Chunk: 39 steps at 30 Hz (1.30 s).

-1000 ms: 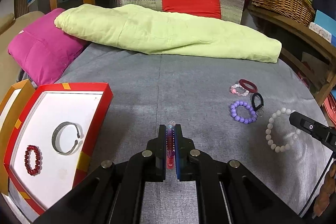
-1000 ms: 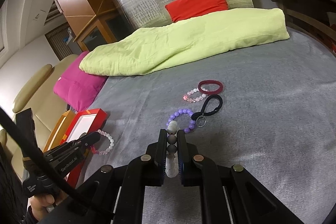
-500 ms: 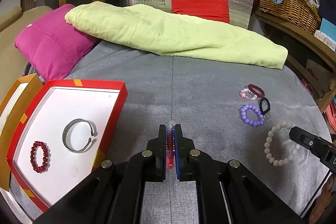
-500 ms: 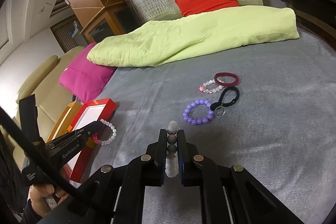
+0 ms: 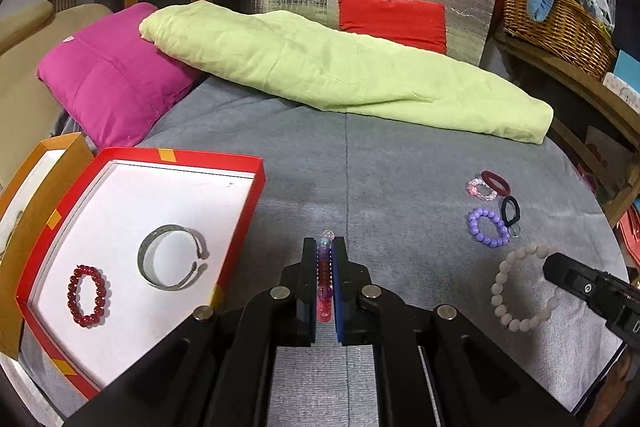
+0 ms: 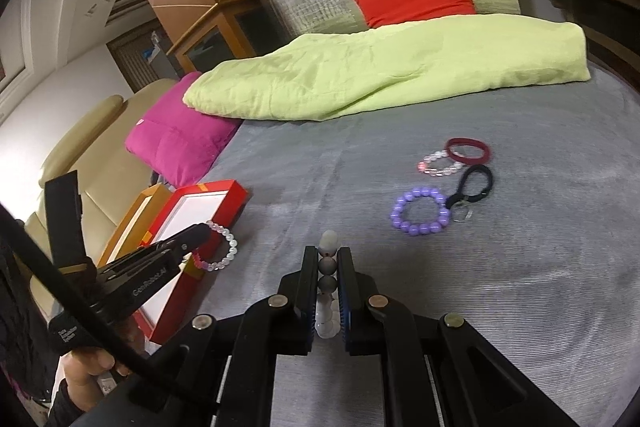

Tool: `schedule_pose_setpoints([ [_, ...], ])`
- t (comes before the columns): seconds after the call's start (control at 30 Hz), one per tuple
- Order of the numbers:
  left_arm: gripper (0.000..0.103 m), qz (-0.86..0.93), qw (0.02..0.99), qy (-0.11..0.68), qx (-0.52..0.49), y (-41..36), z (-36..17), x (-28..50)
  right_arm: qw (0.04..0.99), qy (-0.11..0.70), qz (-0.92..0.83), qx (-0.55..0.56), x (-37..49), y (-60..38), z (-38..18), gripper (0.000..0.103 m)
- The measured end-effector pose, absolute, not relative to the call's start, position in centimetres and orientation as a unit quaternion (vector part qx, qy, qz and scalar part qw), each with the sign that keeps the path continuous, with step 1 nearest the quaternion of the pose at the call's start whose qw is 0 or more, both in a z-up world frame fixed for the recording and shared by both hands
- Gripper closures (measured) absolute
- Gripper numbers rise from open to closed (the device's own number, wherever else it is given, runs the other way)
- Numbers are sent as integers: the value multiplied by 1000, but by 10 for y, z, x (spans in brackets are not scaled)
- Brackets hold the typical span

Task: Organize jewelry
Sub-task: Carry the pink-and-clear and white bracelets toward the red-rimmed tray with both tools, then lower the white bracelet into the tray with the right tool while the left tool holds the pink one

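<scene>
Both grippers have slid toward the red tray (image 5: 256, 183) at the bed's left edge: left gripper (image 5: 324, 281) pinching a clear-pink bracelet (image 5: 325, 269), right gripper (image 6: 329, 285) clamped on a white bead bracelet (image 6: 329, 267).

Black two-finger left gripper (image 5: 324, 283) showing silver screws, blue pad edges lining its fingers, white lettering running along its side, black cable trailing

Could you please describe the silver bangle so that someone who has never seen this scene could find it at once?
Look to the red box with the white floor, lying on the grey bed cover below the pink pillow. Two bracelets lie inside. The silver bangle is the plain metal hoop with a gap in it, beside the closed red bead bracelet.
</scene>
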<state>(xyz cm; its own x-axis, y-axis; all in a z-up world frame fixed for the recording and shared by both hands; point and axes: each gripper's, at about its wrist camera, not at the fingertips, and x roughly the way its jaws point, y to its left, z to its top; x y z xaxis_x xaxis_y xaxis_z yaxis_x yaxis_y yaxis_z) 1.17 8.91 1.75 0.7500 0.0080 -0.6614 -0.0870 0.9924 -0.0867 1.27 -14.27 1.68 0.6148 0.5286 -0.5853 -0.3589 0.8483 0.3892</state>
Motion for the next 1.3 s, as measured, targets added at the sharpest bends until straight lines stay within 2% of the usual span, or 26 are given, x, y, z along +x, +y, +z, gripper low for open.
schedule_pose_setpoints([
  [1.3,96,141,920,333,-148,241,26,-5,862,356,360,34,7,39,57,93],
])
